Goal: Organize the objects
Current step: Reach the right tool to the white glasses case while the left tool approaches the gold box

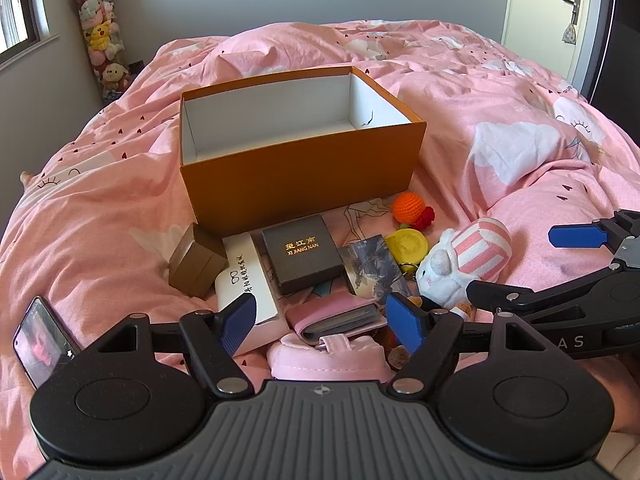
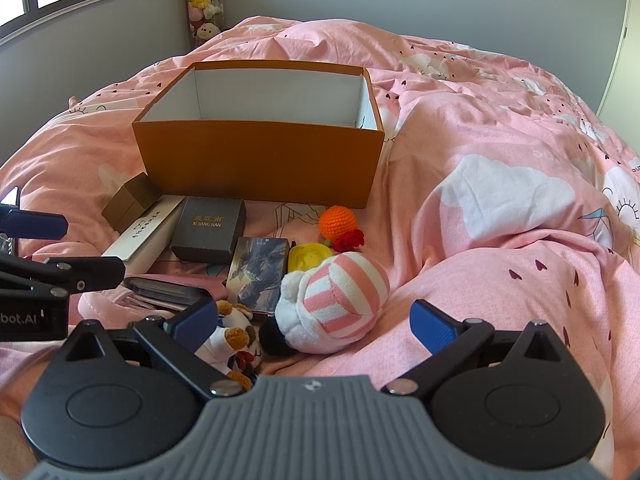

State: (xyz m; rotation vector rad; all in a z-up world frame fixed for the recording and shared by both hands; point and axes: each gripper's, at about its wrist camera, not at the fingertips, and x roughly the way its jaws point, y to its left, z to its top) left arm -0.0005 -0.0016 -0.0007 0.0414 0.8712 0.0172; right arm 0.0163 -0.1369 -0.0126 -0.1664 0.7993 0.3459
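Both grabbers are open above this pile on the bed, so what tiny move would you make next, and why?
Probably lower the right gripper onto the striped plush toy. It lies nearest, between the open fingers, and nothing is held yet. The orange box behind the pile shows only bare white walls, ready to receive it.

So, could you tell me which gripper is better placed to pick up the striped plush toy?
Right. The right gripper is open with the plush toy just ahead; the left gripper faces the wallet.
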